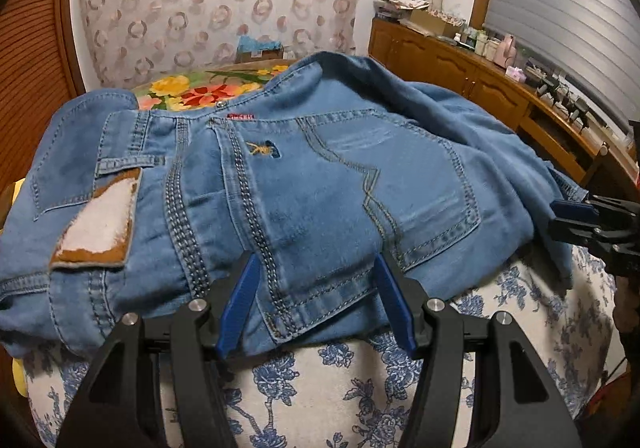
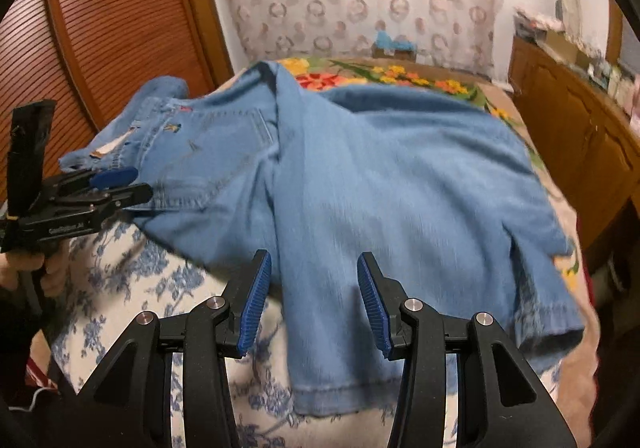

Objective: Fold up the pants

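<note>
1. The light blue denim pants point(image 1: 320, 183) lie on a blue-and-white floral cloth point(image 1: 320, 388); their far edge is blurred and the red waistband tag point(image 1: 241, 116) is unreadable
2. Long axis runs sideways, waist to the left, hems point(image 2: 344, 396) right
3. Left gripper point(image 1: 316, 300) and right gripper point(image 2: 314, 300) both gape wide, holding nothing

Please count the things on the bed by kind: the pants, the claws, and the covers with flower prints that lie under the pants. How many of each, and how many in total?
Pants: 1
Claws: 2, the left claw and the right claw
Flower covers: 2, the blue-white cover and the bright cover
Total: 5
</note>
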